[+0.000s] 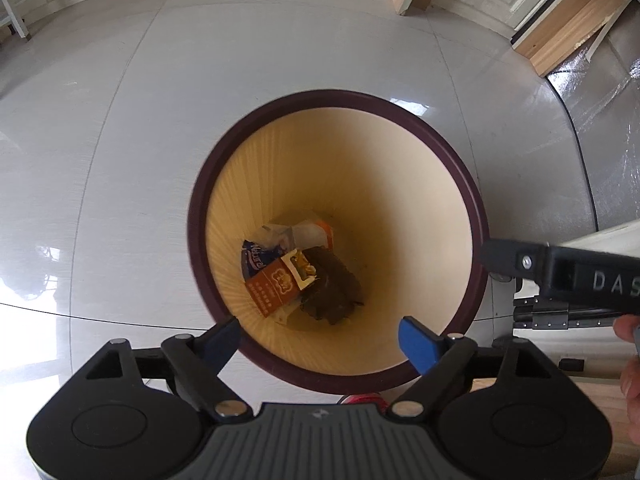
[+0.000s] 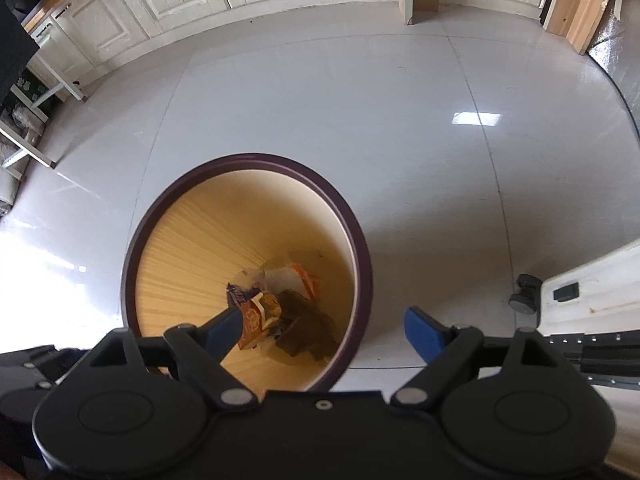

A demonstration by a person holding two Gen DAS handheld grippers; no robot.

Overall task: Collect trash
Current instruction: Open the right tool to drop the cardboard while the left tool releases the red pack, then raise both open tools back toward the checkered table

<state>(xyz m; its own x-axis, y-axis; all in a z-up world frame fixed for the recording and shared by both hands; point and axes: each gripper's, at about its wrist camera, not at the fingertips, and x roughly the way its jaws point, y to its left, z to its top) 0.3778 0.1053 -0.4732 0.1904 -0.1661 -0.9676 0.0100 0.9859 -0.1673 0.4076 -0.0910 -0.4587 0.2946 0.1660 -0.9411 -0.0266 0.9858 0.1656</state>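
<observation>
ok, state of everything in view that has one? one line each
left claw: open, empty, above the bin mouth
right claw: open, empty, over the bin's right rim
trash bin: upright, no lid, mostly empty
orange carton: at the bin bottom, flap torn open
blue wrapper: crumpled, at the bin bottom
dark brown scrap: crumpled, beside the carton

A round bin with a dark maroon rim and pale yellow inner wall is seen upright on the grey floor. At its bottom, trash is piled: an orange carton, a blue wrapper, a white-and-orange packet and a dark brown crumpled piece.
</observation>
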